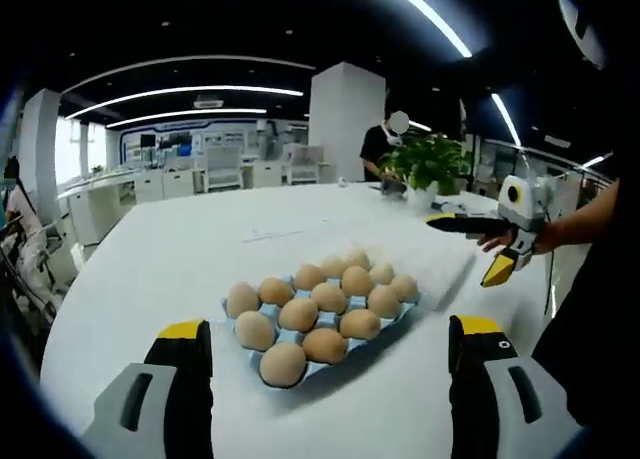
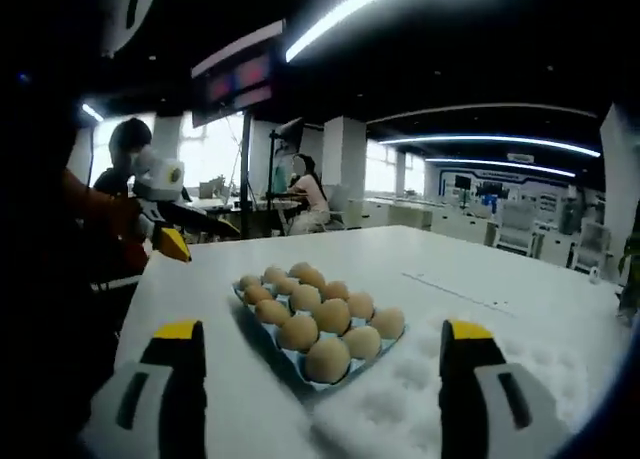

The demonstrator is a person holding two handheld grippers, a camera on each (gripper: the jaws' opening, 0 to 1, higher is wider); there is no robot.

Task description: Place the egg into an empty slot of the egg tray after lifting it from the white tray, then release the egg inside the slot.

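On the left, the left tongs stand wide open and empty, jaws apart low over the white bench. Straight ahead of them, between the jaw lines and near, lies the pale blue egg tray, loaded with brown eggs. Its long axis runs away from these tongs and to the right. To the far right of the left gripper view, the right tongs hang held in a hand, well apart from the tray; whether they are parted I cannot tell there.

In the right gripper view the right tongs are open and empty, with the egg tray ahead and slightly left. I cannot make out an empty slot or a white tray. Judging by size, the left tongs seem nearer the eggs.
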